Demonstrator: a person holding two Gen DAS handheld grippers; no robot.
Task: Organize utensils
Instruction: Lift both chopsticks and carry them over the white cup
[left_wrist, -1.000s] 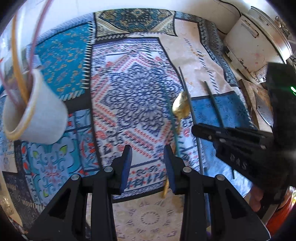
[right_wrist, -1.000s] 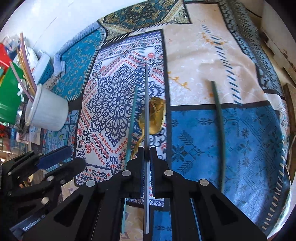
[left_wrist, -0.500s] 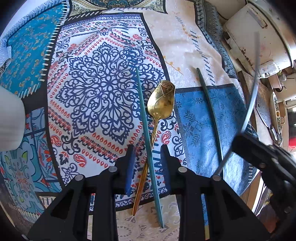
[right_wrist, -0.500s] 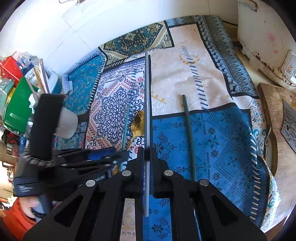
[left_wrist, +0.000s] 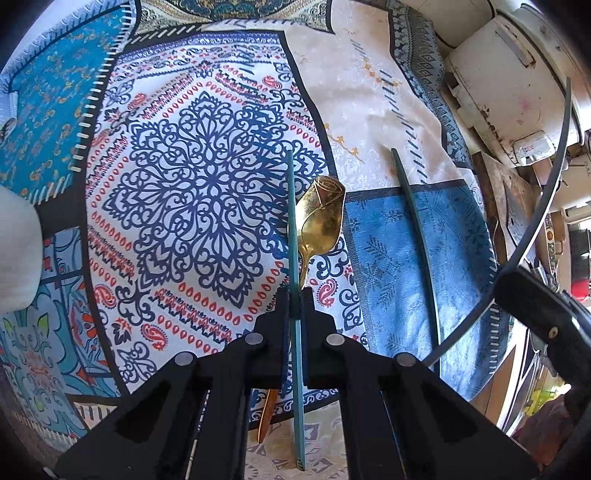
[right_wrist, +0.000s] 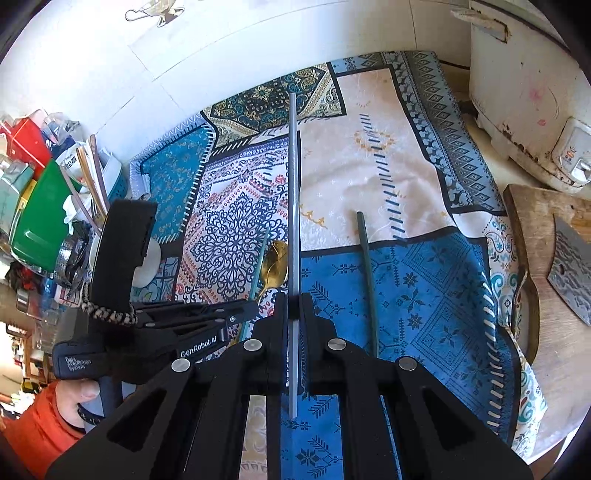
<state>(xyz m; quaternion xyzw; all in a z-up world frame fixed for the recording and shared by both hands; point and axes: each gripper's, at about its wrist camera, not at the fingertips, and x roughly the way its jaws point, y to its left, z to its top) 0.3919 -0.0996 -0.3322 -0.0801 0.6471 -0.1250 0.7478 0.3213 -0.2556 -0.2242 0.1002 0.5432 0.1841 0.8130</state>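
My left gripper is shut on a teal chopstick that lies on the patterned cloth, beside a gold spoon. A dark green chopstick lies to the right on the cloth. My right gripper is shut on a grey chopstick and holds it raised above the cloth; it shows at the right edge of the left wrist view. The left gripper shows low at the left in the right wrist view, by the spoon and teal chopstick. The dark green chopstick lies right of it.
A white cup holding several utensils stands at the left, partly hidden by the left gripper's body; its side shows in the left wrist view. A green container and clutter lie beyond. A white rice cooker and a wooden board with a cleaver sit at right.
My left gripper has come down over the teal chopstick and closed on it. My right gripper has lifted the grey chopstick higher and back from the cloth.
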